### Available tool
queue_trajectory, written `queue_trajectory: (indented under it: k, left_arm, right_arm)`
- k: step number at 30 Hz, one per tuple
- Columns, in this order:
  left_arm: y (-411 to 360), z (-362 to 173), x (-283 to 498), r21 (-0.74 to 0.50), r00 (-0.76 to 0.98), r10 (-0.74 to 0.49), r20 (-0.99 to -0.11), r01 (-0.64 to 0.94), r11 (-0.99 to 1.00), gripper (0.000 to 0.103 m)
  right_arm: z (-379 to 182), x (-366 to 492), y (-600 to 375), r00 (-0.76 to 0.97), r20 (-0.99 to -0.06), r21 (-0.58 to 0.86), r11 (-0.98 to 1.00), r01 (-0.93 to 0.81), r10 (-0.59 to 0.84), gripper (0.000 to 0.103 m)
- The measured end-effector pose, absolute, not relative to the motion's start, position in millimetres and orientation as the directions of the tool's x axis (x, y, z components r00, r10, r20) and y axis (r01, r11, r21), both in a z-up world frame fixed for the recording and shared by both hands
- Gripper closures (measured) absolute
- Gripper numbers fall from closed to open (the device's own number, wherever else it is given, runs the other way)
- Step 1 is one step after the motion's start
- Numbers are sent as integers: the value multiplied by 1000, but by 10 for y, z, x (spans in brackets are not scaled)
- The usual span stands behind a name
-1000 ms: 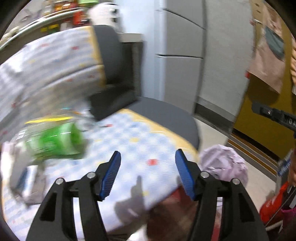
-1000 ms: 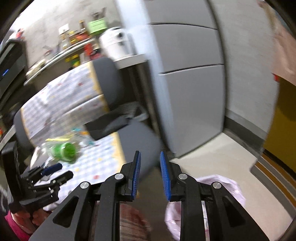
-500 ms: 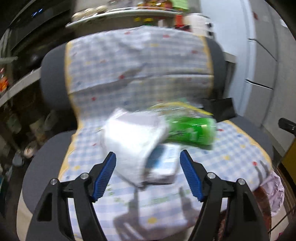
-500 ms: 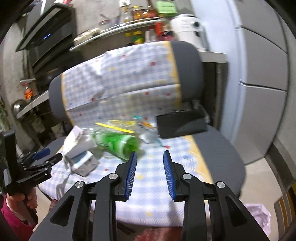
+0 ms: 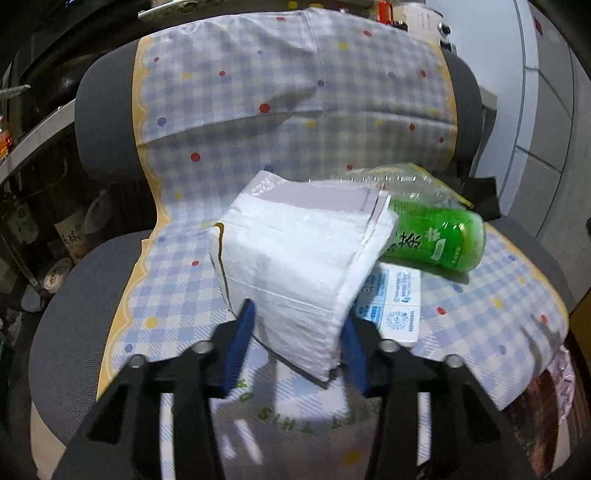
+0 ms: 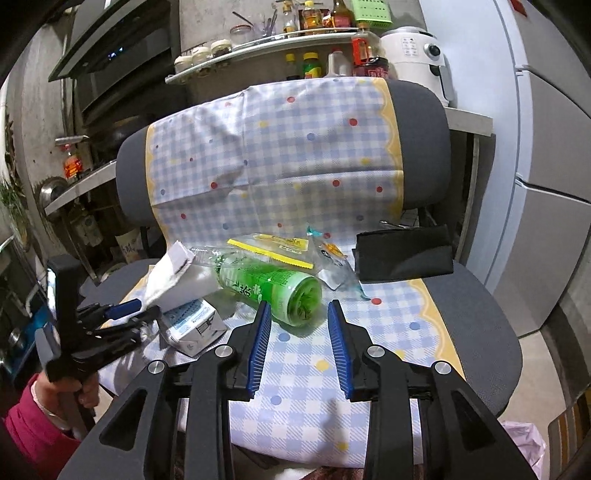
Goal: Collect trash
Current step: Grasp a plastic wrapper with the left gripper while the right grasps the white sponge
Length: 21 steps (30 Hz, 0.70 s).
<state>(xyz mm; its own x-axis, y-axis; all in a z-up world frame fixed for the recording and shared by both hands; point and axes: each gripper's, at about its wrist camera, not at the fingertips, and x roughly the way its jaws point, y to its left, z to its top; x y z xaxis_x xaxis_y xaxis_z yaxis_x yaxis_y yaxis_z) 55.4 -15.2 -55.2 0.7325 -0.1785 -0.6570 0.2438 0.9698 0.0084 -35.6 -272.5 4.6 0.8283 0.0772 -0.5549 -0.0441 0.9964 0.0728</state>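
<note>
Trash lies on a chair seat covered by a checked cloth (image 6: 295, 147). A white padded bag (image 5: 295, 258) fills the gap of my left gripper (image 5: 297, 315); its jaws are closing and both pads touch the bag's near end. From the right wrist view, the left gripper (image 6: 136, 310) sits under the same bag (image 6: 170, 273). A green bottle (image 5: 436, 236) lies on its side behind the bag, over a small white-and-blue carton (image 5: 395, 306). My right gripper (image 6: 299, 303) is open and empty, its tips just short of the bottle's base (image 6: 303, 306).
A yellow-edged zip bag (image 6: 273, 247), a clear wrapper (image 6: 332, 262) and a black pouch (image 6: 402, 251) lie further back on the seat. A pink plastic bag (image 6: 524, 443) sits on the floor at the right. A fridge (image 6: 546, 184) stands right; cluttered shelves (image 6: 314, 33) behind.
Both views have swung from the fridge and floor round to the chair. The left jaws, wide apart before, have closed in around the white bag. The right gripper has neared the green bottle.
</note>
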Motion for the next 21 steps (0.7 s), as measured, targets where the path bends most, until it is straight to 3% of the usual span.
queue_trajectory:
  k: [4, 10, 12, 15, 21]
  left_arm:
    - [0, -329, 423, -23, 762, -211, -612, 250, 968, 102]
    - [301, 98, 299, -134, 825, -244, -510, 204, 970, 103]
    - [395, 168, 291, -149, 843, -217, -493, 164, 975, 103]
    - [523, 172, 303, -171, 854, -184, -486, 114, 979, 103]
    - [871, 55, 324, -198, 855, -108, -507, 7, 980, 103]
  right_arm:
    - [24, -345, -2754, 824, -560, 86, 995, -42, 84, 69]
    - [31, -295, -2628, 821, -556, 107, 990, -86, 132, 68]
    - [49, -254, -2525, 818, -551, 118, 986, -119, 164, 62]
    - [54, -165, -2323, 809, -548, 123, 977, -175, 214, 55]
    - [-80, 85, -1828, 768, -578, 115, 960, -257, 275, 55]
